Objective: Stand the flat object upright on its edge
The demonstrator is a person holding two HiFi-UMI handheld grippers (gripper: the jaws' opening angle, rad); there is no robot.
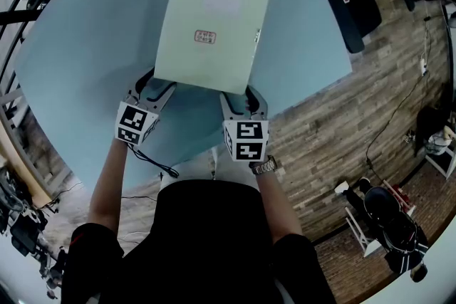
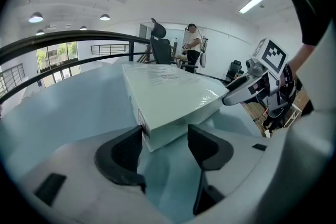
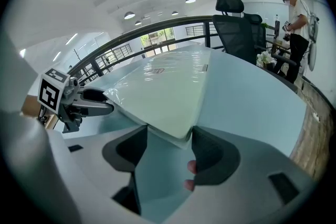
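Note:
A flat pale green box with a small red label lies on the light blue table. Its near edge is raised a little and throws a shadow on the table. My left gripper has the near left corner of the box wedged between its jaws, and both pads touch the sides. At the near right corner my right gripper is shut the same way on the box. Each gripper shows in the other's view, the right gripper and the left gripper.
The round table ends just behind my grippers, with wooden floor beyond. A black office chair stands at the far side. A person is at a desk past the table. A railing runs along the left.

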